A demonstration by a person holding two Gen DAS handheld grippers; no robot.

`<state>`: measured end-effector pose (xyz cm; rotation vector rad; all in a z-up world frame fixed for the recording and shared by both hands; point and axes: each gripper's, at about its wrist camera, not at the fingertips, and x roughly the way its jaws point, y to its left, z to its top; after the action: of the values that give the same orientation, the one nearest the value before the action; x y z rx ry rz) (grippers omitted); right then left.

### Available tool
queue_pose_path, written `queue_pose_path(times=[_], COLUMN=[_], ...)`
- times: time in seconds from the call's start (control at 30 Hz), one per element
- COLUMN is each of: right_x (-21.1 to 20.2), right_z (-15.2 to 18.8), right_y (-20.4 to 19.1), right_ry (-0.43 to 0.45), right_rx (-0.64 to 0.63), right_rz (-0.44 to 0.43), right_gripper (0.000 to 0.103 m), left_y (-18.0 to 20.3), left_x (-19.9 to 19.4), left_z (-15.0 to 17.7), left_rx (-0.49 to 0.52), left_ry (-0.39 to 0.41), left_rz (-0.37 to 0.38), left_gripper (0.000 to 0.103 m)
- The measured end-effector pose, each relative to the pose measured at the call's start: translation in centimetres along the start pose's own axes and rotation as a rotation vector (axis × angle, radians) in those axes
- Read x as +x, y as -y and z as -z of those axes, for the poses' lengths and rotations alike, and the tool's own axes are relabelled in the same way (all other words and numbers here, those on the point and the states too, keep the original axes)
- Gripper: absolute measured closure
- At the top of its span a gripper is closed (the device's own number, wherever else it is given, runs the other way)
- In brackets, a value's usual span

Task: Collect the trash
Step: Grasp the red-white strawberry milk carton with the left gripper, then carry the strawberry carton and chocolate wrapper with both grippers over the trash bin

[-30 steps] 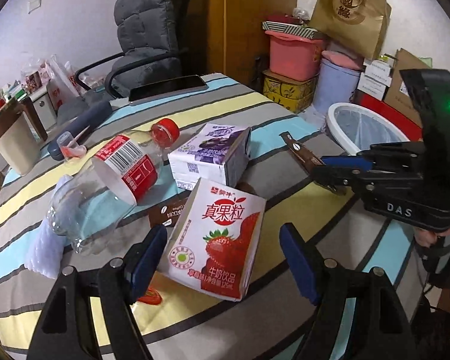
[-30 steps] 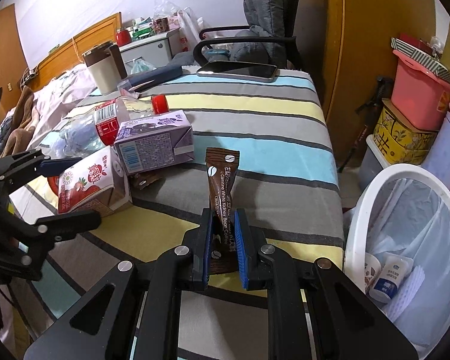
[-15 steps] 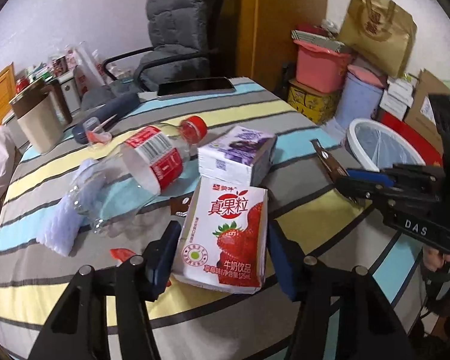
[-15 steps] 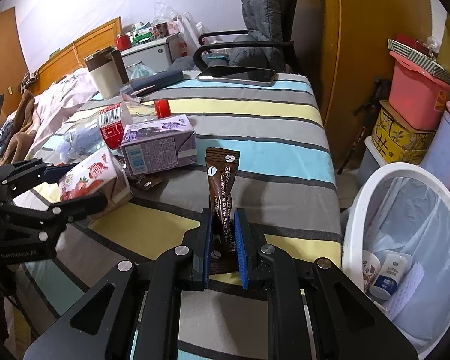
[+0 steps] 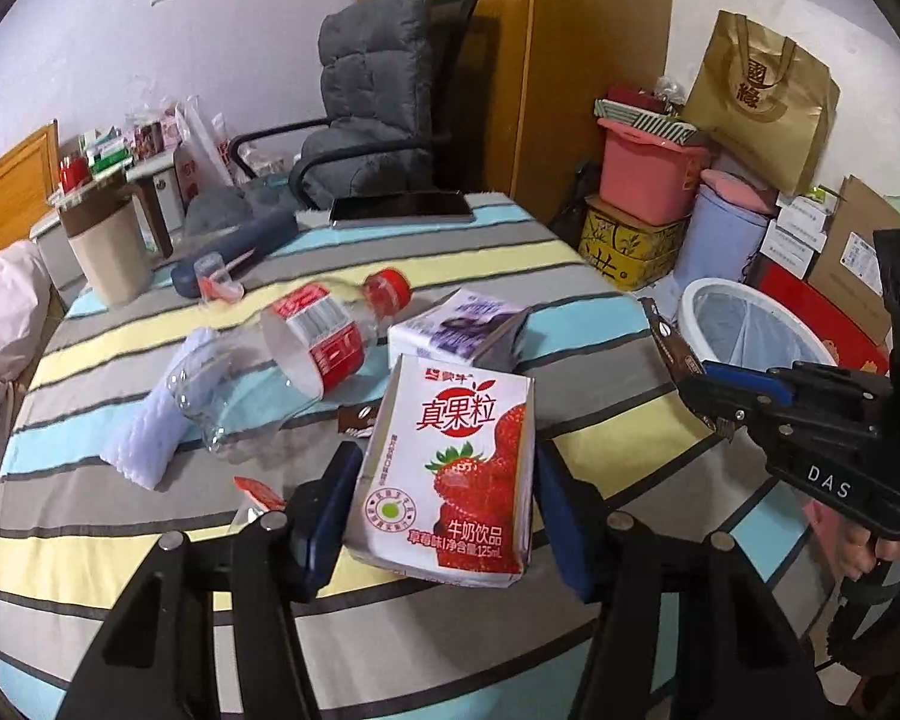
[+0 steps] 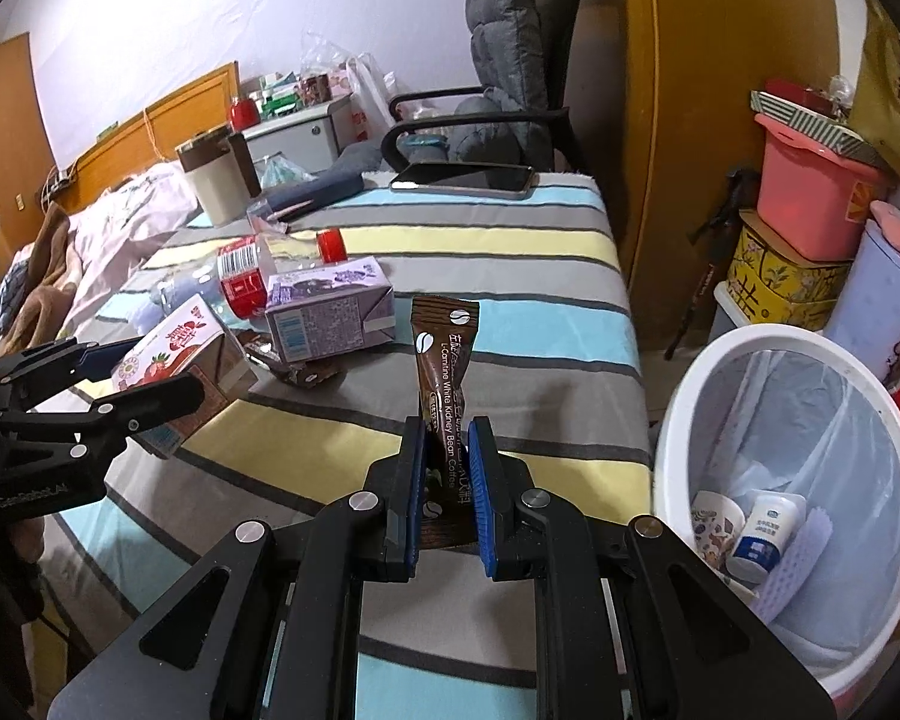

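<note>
Clamping the strawberry milk carton (image 5: 450, 474) at bottom centre, the left tongs (image 5: 441, 513) have just closed on its sides. Right tongs (image 6: 447, 480) pinch an upright coffee sachet (image 6: 444, 372); white bin (image 6: 678, 396) lower right, beside the striped worktop (image 6: 510, 228).

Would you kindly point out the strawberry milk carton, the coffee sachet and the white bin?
strawberry milk carton (image 5: 456, 468), left wrist view, on its printed front face.
coffee sachet (image 6: 444, 360), right wrist view, on its upper half.
white bin (image 6: 720, 354), right wrist view, on its rim.
</note>
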<state>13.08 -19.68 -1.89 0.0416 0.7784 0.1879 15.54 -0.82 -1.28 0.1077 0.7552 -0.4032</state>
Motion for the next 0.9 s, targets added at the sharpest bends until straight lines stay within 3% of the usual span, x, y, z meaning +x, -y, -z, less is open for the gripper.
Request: queue_pose_path(times=[0.27,0.9], right_x=[-2.5,-7.9], right_z=[0.3,2.0], right_y=[1.1,7.8], right_ry=[0.057,0.137], right_rx=[0.027,0.146], right_rz=[0.037,0.202], right_gripper=[0.086,0.086], left_y=[3.1,13.7], left_x=[-1.1,-0.2], left_z=[-1.2,-4.3], left_rx=[0.049,0.164], left_ry=[0.045,0.087], left_rz=[0.000,0.135], left_gripper=[0.043,0.043])
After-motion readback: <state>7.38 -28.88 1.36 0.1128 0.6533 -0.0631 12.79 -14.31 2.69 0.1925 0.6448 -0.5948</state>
